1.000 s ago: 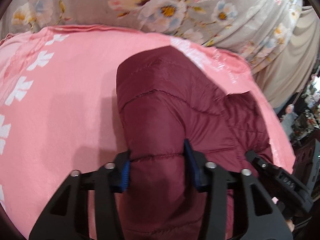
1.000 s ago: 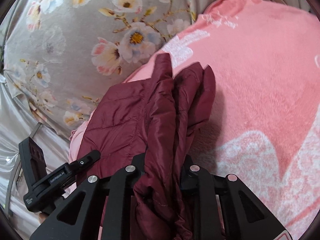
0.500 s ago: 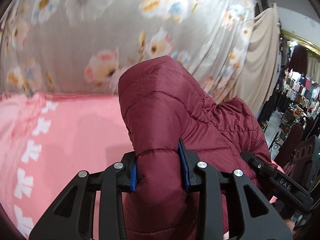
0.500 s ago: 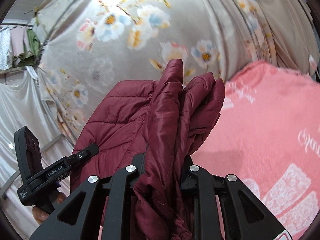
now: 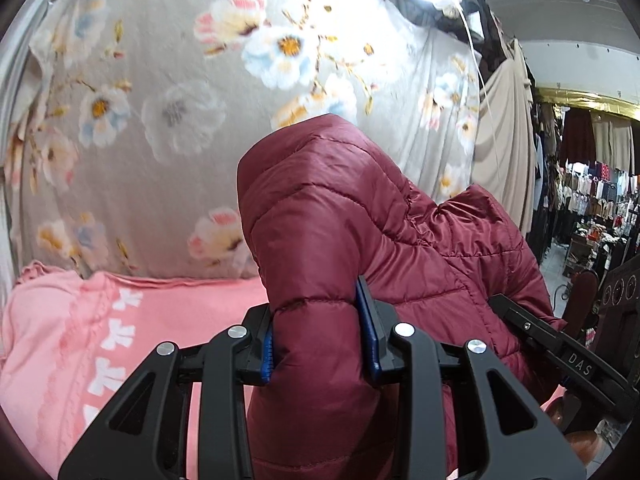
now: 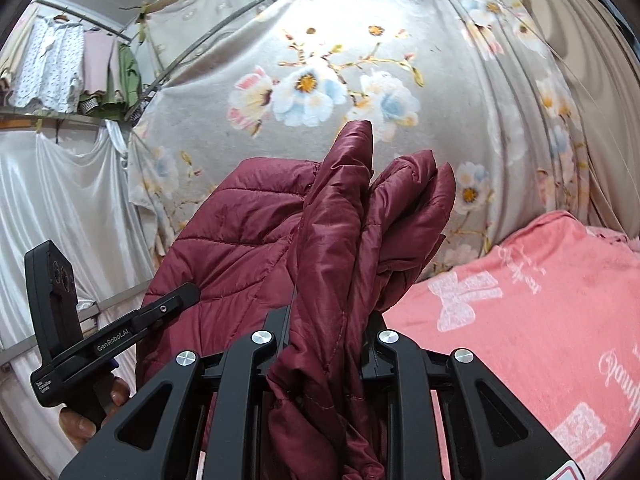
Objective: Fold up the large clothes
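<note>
A dark red quilted puffer jacket (image 5: 360, 240) hangs in the air between both grippers, lifted off the pink blanket (image 5: 80, 340). My left gripper (image 5: 318, 344) is shut on a thick padded fold of it. My right gripper (image 6: 328, 328) is shut on a bunched edge of the same jacket (image 6: 340, 240), whose folds stick up past the fingers. The right gripper (image 5: 560, 356) shows at the right of the left wrist view, and the left gripper (image 6: 120, 332) at the left of the right wrist view.
The pink blanket with white bow prints (image 6: 540, 320) covers the surface below. A grey floral sheet (image 5: 200, 100) hangs behind it. Clothes racks (image 5: 592, 200) stand at the far right, and hung garments (image 6: 72, 64) at the upper left.
Both grippers have risen with the jacket, lifting it off the pink blanket. The views now face the floral sheet instead of looking down at the blanket.
</note>
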Demonstrator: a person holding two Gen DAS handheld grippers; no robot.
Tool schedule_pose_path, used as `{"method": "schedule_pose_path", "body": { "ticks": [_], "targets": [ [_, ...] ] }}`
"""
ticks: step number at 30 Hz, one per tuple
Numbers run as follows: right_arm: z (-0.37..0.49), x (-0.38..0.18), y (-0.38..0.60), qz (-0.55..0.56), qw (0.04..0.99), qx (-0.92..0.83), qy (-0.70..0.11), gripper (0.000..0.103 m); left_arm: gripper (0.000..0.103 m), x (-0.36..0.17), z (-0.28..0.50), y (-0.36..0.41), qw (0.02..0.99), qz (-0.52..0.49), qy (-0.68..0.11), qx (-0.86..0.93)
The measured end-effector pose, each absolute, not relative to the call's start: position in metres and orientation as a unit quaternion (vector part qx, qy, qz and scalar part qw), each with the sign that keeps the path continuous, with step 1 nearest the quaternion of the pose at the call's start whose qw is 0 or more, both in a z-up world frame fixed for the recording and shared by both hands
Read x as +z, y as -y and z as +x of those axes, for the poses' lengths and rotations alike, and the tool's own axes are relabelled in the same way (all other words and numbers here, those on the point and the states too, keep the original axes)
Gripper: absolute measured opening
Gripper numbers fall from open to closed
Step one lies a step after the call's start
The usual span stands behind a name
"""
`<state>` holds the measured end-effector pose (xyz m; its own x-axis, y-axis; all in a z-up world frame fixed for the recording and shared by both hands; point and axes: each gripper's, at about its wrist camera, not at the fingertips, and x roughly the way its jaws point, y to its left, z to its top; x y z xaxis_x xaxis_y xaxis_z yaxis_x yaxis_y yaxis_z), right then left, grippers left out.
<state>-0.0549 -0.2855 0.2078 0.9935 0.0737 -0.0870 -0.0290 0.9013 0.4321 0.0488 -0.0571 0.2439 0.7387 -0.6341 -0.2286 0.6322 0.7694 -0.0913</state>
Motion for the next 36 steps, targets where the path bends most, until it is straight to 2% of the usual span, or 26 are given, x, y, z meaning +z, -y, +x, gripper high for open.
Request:
{"method": "schedule_pose_path", "body": {
  "ticks": [16,36],
  "targets": [
    [0.011,0.225,0.224,0.192,0.976,0.085,-0.055,0.019,0.031,0.263,0.076,-0.012,0.958,0.005,-0.084,-0.275],
    [0.106,0.183,0.184,0.196,0.97,0.108,-0.092,0.019,0.031,0.234,0.149,-0.048,0.969,0.029,-0.106,-0.22]
  ]
}}
